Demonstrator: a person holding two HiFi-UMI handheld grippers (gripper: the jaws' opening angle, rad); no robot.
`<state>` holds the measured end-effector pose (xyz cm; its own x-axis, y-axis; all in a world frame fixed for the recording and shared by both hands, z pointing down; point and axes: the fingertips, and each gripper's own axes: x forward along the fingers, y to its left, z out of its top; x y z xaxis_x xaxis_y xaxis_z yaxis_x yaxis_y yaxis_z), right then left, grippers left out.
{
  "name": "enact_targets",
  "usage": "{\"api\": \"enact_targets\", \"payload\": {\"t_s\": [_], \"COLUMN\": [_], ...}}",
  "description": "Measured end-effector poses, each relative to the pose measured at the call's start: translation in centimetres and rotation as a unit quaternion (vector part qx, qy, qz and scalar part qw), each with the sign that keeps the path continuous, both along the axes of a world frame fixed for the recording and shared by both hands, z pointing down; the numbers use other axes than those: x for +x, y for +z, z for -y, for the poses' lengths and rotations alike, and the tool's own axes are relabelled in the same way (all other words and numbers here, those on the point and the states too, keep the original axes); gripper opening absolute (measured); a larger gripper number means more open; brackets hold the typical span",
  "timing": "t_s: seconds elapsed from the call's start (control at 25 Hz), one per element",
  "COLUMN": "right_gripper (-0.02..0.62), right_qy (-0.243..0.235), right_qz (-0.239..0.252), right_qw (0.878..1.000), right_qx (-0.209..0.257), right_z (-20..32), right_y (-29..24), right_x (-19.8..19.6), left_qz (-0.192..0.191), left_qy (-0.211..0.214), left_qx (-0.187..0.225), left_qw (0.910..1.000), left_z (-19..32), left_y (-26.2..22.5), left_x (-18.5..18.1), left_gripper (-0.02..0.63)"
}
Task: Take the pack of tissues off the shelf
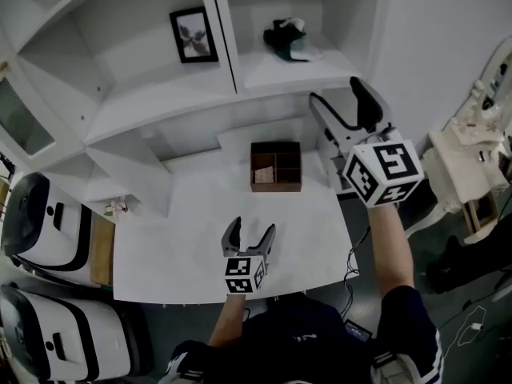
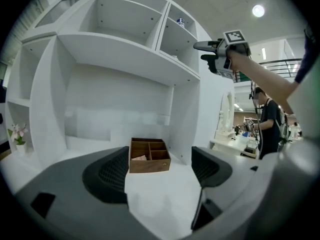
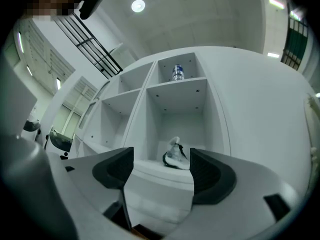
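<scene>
The pack (image 3: pixel 176 155) is lying in the right-hand bay of the shelf (image 1: pixel 296 77), close to the front edge of its board. A bottle (image 3: pixel 178 72) is standing in the bay above it. The right gripper (image 1: pixel 342 102) is hanging in front of that bay, short of the pack and not touching it. Its dark ribbed pads are standing wide apart with nothing between them, and the pack is showing in line with the gap.

The pack is looking like a small, slumped pouch of dark and white film with a pale tuft sticking up from its top. It is probably going to feel light and soft, giving way under pressure, and the film may be slick. The best hold is looking like one across the plump middle of the body, from the two sides. Gripping the tuft would likely pull out a single tissue.

The left gripper (image 1: pixel 252 232) is waiting low over the near part of the white table (image 1: pixel 160 254), with its jaws wide and empty. A square wooden box (image 1: pixel 276 166) with dividers is sitting beyond it. The shelf is smooth, matt white board, with a black frame (image 1: pixel 194 34) in its left bay.
</scene>
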<state>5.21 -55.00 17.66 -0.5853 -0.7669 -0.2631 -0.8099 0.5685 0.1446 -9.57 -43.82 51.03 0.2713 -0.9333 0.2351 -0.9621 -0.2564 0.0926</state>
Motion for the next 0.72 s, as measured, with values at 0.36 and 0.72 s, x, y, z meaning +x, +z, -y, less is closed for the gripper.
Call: {"api": "enact_targets", "payload": {"t_s": [0.36, 0.72], "right_gripper": [0.356, 0.356], "right_qy": [-0.01, -0.017], "right_qz": [-0.051, -0.088], "right_qw": [0.997, 0.988], "right_qx": [-0.05, -0.125], "right_z": [6.7, 13.0], "right_y": [-5.0, -6.1], "right_x": [-2.8, -5.4], "left_qz": [-0.006, -0.019], "left_qy": [-0.022, -0.048], "left_qx": [-0.004, 0.02], "left_qw": [0.9997, 0.9985], "left_z": [-0.7, -0.4], "left_y": [0.5, -0.2], "left_x": [-1.7, -3.5], "left_gripper": [0.374, 0.374]}}
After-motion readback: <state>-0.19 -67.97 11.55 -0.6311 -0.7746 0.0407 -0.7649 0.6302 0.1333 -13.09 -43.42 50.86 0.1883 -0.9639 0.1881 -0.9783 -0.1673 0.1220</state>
